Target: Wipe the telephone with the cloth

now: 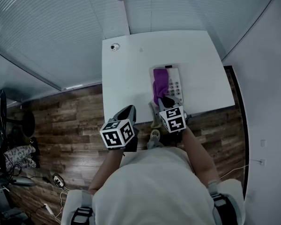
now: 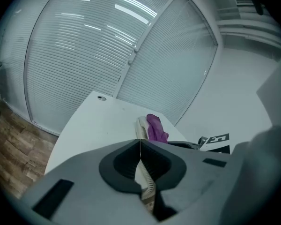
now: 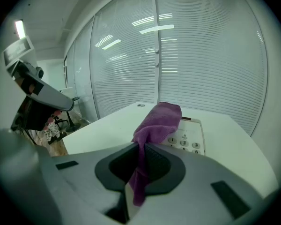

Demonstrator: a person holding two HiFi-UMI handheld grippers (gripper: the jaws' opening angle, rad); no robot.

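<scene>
Right gripper (image 3: 141, 146) clamped on the near tail of the cloth (image 3: 159, 118). The rest of the cloth lies ahead of it, draped along the telephone's (image 3: 189, 135) left half. Keypad bare, just right of the cloth.

Left gripper (image 2: 139, 146) has its jaws together and is off to the left, holding nothing I can confirm. The cord (image 2: 147, 182) shows through the gap below its tips; cannot tell if it is caught.

For the wipe, I'd press the cloth flat and drag it across the keypad with light strokes, so the telephone doesn't slide on the worktop (image 1: 131, 69). The left gripper may be needed to steady the body.

In the way: the cord hangs off the near edge between the grippers, a likely snag. A grommet (image 1: 114, 46) sits far ahead and to the left, no bother. Blinds lie beyond.
</scene>
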